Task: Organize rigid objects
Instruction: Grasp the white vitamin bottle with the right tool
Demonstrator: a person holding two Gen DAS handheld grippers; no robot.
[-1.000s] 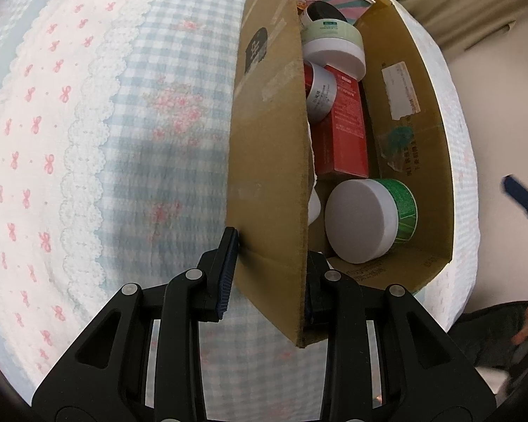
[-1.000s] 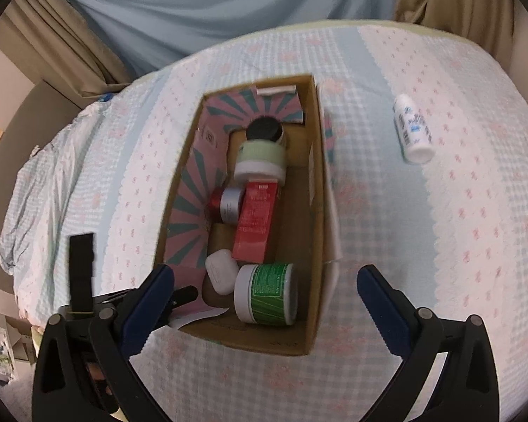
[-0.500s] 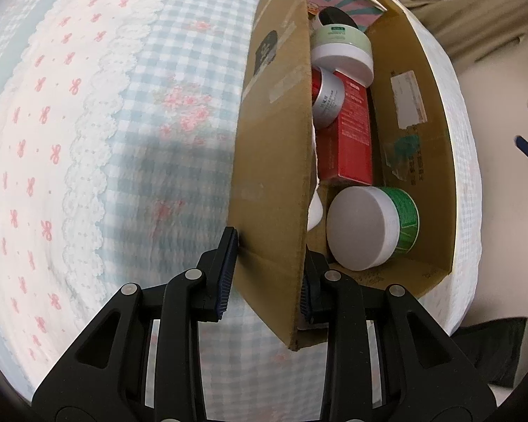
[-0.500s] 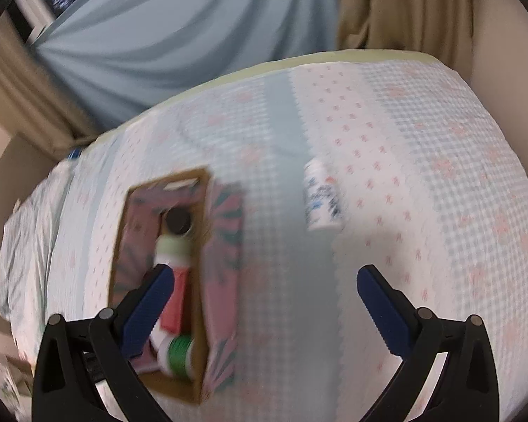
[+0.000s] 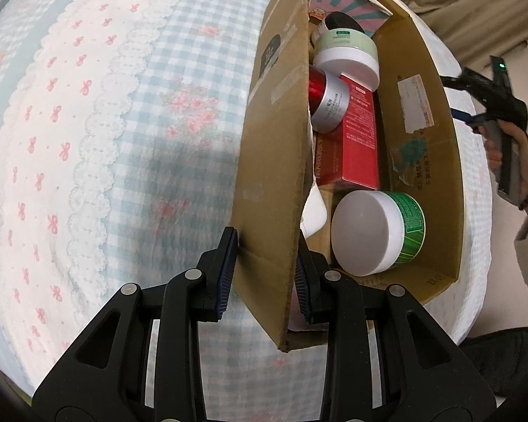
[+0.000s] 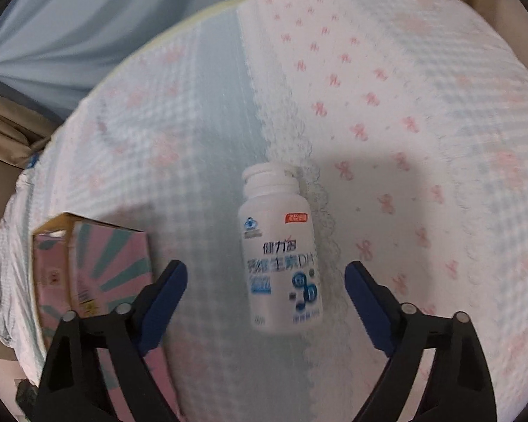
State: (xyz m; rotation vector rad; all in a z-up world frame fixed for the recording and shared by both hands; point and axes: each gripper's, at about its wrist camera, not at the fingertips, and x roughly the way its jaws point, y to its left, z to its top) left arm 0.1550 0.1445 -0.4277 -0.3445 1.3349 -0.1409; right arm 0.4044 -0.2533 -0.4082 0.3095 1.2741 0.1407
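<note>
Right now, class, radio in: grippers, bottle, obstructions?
Left gripper shut on cardboard box wall. Right gripper jaws closing around white supplement bottle, not yet touching. Nothing in the way.

The left wrist camera looks steeply down, close over the box (image 5: 274, 161); the right one looks down, close over the bottle (image 6: 281, 256). Both share the bedspread (image 5: 88, 140) and box.

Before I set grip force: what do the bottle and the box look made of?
Bottle: probably plastic, white and smooth with a slight sheen, moulded neck, printed label. Box: plain brown cardboard, matte, with a raw cut edge and tape strips; one flap is printed pink and teal.
</note>
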